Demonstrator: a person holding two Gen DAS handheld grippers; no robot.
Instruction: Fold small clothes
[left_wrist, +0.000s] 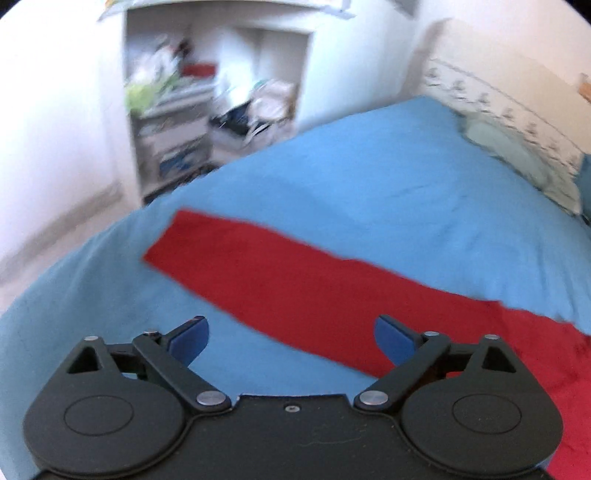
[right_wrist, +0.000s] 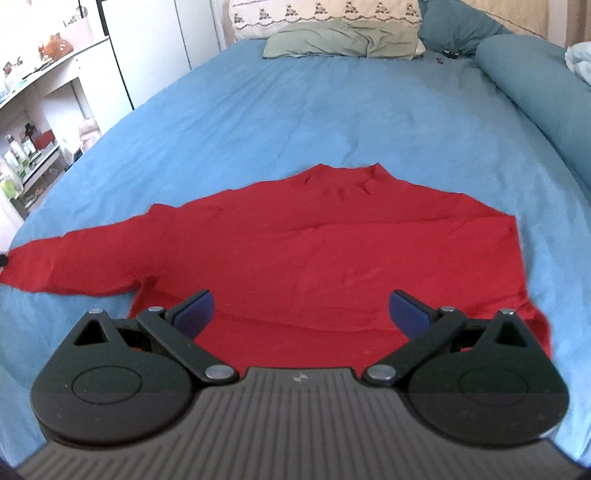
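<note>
A red long-sleeved top (right_wrist: 332, 258) lies flat on the blue bed cover (right_wrist: 295, 110), collar pointing away from me. Its left sleeve (right_wrist: 81, 266) stretches out to the left. No right sleeve shows beyond the right edge. My right gripper (right_wrist: 301, 314) is open and empty, above the top's near hem. In the left wrist view the outstretched sleeve (left_wrist: 295, 280) runs diagonally across the cover. My left gripper (left_wrist: 291, 339) is open and empty, above the sleeve's near edge. The left view is blurred.
Pillows (right_wrist: 340, 37) and a rolled blue duvet (right_wrist: 535, 96) lie at the head and right side of the bed. White shelves with clutter (left_wrist: 173, 122) stand beyond the bed's left edge; they also show in the right wrist view (right_wrist: 33, 122).
</note>
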